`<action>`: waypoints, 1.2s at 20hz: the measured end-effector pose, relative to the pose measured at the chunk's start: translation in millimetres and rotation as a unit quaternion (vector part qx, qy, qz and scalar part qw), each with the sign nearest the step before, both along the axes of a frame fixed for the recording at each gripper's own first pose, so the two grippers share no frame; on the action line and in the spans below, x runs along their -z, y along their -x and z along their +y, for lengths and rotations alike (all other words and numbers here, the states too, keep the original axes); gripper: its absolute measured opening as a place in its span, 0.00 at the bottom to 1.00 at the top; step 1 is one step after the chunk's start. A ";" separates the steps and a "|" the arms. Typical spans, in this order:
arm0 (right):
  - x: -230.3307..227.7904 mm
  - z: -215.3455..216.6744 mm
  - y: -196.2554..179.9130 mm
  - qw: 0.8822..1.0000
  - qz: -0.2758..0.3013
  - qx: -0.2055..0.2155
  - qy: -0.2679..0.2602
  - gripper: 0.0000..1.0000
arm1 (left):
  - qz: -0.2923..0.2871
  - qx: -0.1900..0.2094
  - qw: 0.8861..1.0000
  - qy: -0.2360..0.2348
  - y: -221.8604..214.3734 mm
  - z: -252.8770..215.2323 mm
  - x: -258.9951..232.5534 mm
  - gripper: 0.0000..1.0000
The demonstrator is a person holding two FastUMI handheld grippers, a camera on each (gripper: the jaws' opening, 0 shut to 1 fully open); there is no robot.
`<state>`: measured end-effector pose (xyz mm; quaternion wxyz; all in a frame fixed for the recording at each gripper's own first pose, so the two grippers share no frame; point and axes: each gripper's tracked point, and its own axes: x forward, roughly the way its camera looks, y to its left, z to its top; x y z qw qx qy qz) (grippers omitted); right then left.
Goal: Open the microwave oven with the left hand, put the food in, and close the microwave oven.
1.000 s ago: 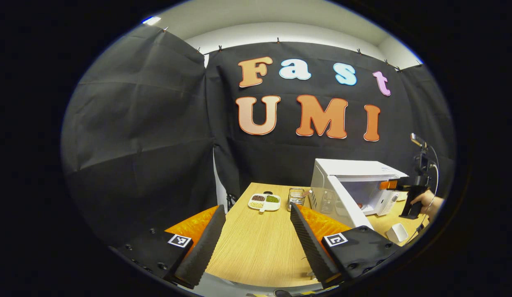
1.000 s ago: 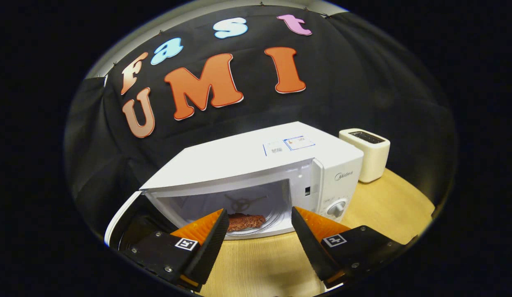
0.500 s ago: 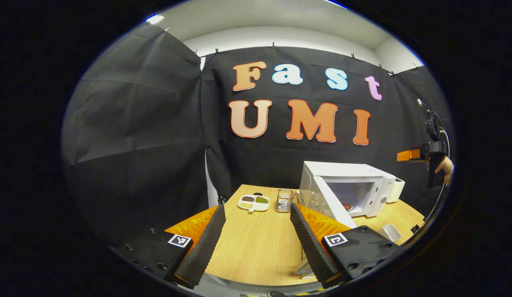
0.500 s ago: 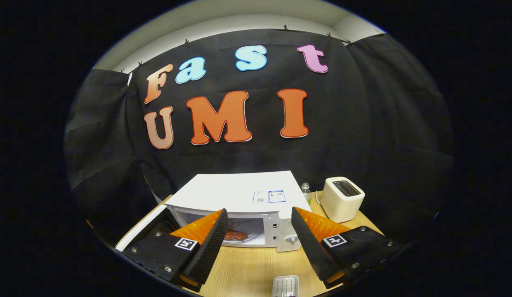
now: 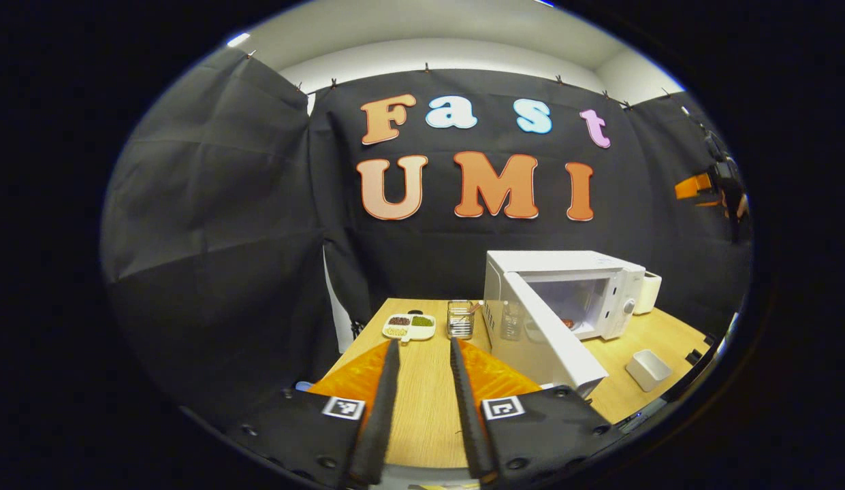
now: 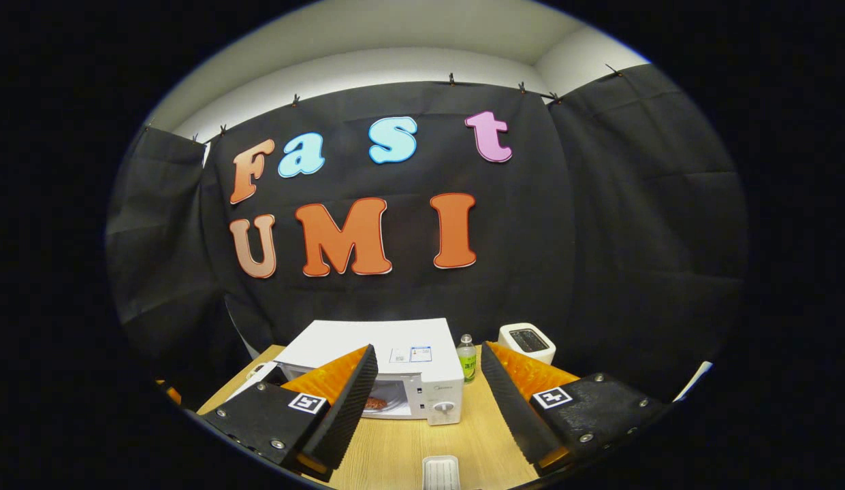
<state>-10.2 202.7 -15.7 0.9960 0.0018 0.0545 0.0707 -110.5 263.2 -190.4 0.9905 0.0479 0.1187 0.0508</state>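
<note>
Ahead and to the right of the left gripper (image 5: pixel 420 408), the microwave oven (image 5: pixel 565 289) is sitting on the tabletop (image 5: pixel 422 381) with its door (image 5: pixel 545 337) swung wide open; the door is hinged on the oven's left side and its free edge is pointing out toward this gripper, ending just right of the right finger; the door's long edge is running from the hinge, far ahead, back to that near corner. Both fingers of the left gripper are standing narrowly apart with nothing between them, only bare tabletop showing through the gap. Inside the cavity the food (image 6: pixel 376 403) is lying as a brownish piece on the turntable, seen past the left finger in the right gripper view; so loading looks finished and closing is, by my judgement, the step in hand.

Well back and high, the right gripper (image 6: pixel 429 408) is hovering with its fingers wide apart and empty, the oven lying straight ahead and below it, between its fingers; the same gripper (image 5: pixel 694 187) is showing far up on the right in the left gripper view. Being much nearer the door, the left gripper seems better placed; the push would need to go rightward and forward against the door's outer face.
</note>
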 end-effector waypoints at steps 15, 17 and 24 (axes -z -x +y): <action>-24.0 -41.7 12.2 0.999 -0.021 0.037 0.020 0.95 | 0.061 0.070 0.994 0.049 -21.4 -46.4 83.0 0.06; -24.6 -54.3 9.0 0.998 -0.022 0.047 0.019 0.95 | 0.071 0.068 0.995 0.036 -23.4 -50.8 87.0 0.05; -14.4 -85.4 0.8 0.998 -0.011 0.065 0.006 0.95 | 0.081 0.112 0.988 0.066 -30.7 -111.1 88.6 0.05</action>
